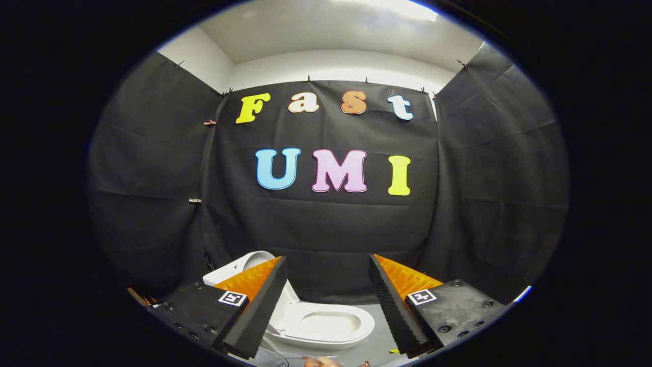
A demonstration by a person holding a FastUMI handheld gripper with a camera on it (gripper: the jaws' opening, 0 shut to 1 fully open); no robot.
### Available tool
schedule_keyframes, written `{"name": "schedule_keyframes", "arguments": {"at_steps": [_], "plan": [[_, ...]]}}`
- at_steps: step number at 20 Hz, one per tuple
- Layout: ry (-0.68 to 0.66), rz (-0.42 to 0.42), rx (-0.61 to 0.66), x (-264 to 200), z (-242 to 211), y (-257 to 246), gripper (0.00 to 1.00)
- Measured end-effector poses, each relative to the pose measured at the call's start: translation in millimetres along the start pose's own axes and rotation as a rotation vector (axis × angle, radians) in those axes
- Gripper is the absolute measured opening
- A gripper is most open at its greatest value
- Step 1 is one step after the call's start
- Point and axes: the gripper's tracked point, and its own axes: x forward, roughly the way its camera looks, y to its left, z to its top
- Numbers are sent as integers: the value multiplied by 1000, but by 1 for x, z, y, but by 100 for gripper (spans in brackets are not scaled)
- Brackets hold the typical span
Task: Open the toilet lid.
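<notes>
Fingers (326, 265) spread apart above toilet (326, 326), lid (244, 265) raised.

The pale grey floor (374, 346) is carrying a white ceramic toilet (316, 326), which is sitting at six o'clock between the spread fingers, its lid (239, 267) tilting up toward ten o'clock.
</notes>
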Motion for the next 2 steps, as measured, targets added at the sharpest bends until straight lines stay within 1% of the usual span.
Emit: {"name": "schedule_keyframes", "arguments": {"at_steps": [2], "plan": [[-4,1,5,0,1,1,99]]}}
